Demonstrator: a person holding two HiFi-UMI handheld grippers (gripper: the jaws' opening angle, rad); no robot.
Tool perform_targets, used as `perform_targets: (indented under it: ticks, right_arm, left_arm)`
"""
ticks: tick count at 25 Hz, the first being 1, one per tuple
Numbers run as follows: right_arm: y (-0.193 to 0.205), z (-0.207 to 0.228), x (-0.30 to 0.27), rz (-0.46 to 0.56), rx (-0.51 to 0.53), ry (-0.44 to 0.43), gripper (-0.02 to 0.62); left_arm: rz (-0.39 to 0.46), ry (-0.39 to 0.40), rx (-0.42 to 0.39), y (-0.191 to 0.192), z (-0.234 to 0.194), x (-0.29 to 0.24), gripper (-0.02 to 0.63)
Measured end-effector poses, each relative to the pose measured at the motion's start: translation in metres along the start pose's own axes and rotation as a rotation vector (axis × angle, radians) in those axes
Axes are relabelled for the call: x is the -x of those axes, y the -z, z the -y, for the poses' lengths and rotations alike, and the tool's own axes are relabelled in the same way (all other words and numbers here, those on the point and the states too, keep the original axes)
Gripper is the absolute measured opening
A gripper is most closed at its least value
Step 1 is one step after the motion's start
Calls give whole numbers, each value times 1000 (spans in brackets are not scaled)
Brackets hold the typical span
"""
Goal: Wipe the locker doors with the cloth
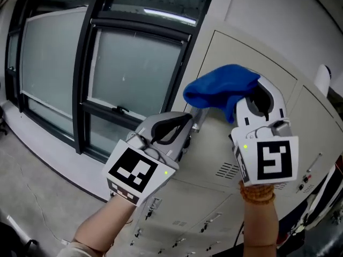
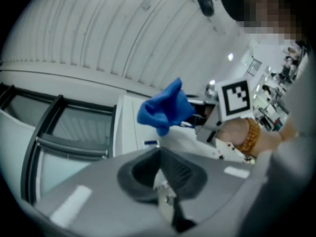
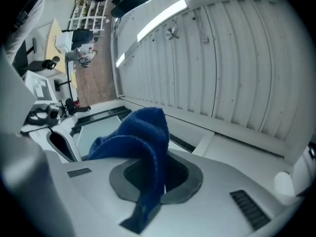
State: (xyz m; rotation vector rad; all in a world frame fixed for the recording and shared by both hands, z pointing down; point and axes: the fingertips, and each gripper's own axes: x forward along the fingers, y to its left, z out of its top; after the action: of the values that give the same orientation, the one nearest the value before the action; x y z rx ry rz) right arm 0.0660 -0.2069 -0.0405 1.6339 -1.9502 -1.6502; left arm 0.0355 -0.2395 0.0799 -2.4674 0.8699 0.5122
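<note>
Nubby cloth (image 1: 222,87) — smooth matt locker doors (image 1: 228,50)

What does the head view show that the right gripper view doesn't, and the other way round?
Only the head view: vent slots on the locker doors, both marker cubes, the person's beaded bracelet. Only the right gripper view: a white shelf rack across the room, and the right gripper seen along its jaws, shut on the blue cloth. Both: that cloth and the window.

- A workplace locker area: cream metal lockers (image 1: 214,197) with vents and latches.
- Big dark-framed windows (image 1: 134,74) and a ribbed metal ceiling (image 3: 237,73) (strip-lit).
</note>
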Motion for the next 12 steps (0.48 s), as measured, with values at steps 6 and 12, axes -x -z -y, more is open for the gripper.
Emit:
perform_targets:
  ticks: [6,12]
  right_arm:
    - [-18,50,-51,-5,198,103,31]
    - [-16,65,-82,-79,380,137,29]
  left_arm:
    - [45,10,-69,-29,-15,-20,2]
    - [45,13,-63,-23,-21,-22,3]
